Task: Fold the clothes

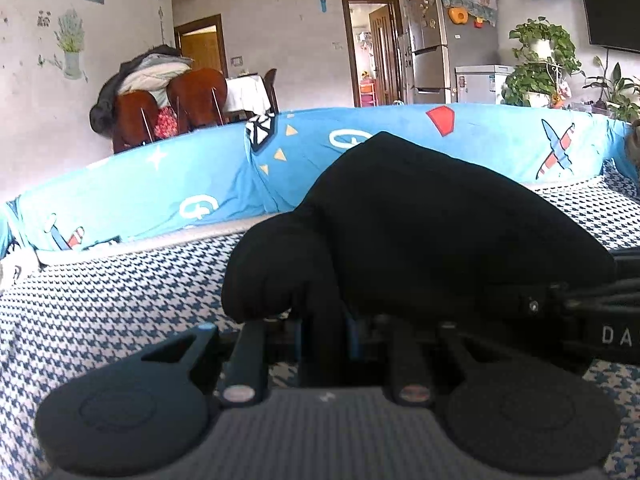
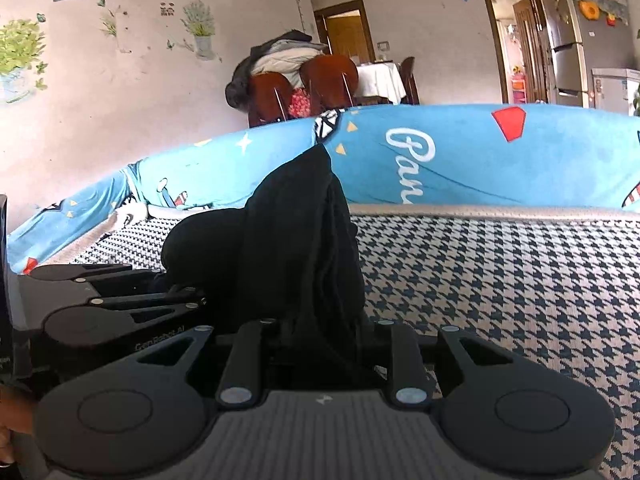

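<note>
Wide seat surface covered in blue-and-cream houndstooth cloth (image 2: 500, 280), backed by a long bright blue cushion (image 1: 160, 184) printed with planes and lettering. Beyond, a lived-in room with brown chairs (image 1: 192, 100) piled with bedding, a fridge (image 1: 432, 40) and potted plants (image 1: 540, 60).

Centre of both views: a black garment (image 1: 420, 232), bunched and lifted off the houndstooth cloth into a peak. Seen from the left wrist as a broad dark mound sloping down to the right; seen from the right wrist (image 2: 304, 240) as a narrow upright fold rising straight ahead, against the blue cushion.

Left gripper (image 1: 324, 344) closed onto the black garment, cloth disappearing between the fingers directly in front. Right gripper (image 2: 324, 344) likewise clamped on a gathered edge of the same garment. Left gripper also visible in the right wrist view, low at left (image 2: 120, 300), just beside the right one.

Key relation: both grippers side by side, each holding the garment straight ahead, equally near. Garment's length apparently running away toward the cushion, though too crumpled to tell surely.
</note>
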Available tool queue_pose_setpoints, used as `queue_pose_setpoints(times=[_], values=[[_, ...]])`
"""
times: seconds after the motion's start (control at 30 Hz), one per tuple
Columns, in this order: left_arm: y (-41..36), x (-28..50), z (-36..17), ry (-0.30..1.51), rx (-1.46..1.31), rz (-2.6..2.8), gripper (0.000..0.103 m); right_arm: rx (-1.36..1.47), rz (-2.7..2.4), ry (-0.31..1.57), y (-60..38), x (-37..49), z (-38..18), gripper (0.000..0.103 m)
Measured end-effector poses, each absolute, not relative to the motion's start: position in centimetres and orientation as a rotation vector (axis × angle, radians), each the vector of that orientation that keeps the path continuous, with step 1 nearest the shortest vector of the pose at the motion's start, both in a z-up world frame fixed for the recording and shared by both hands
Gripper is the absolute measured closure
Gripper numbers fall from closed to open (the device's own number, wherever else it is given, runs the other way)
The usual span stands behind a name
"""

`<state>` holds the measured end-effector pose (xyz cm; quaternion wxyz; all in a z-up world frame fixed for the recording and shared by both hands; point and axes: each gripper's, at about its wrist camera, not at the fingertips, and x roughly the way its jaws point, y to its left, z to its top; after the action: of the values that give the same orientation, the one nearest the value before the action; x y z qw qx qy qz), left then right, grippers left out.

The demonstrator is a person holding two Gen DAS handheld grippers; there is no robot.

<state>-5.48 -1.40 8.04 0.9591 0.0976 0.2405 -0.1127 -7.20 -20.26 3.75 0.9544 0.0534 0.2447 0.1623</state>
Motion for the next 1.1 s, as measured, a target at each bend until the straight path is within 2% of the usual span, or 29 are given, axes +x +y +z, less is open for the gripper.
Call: queue_pose_setpoints(times=[1.1], values=[[-3.3, -8.3, 11.6, 0.395, 0.237, -0.219, 0.085, 0.099, 0.332, 0.368, -21.9, -9.1, 6.1, 0.078]])
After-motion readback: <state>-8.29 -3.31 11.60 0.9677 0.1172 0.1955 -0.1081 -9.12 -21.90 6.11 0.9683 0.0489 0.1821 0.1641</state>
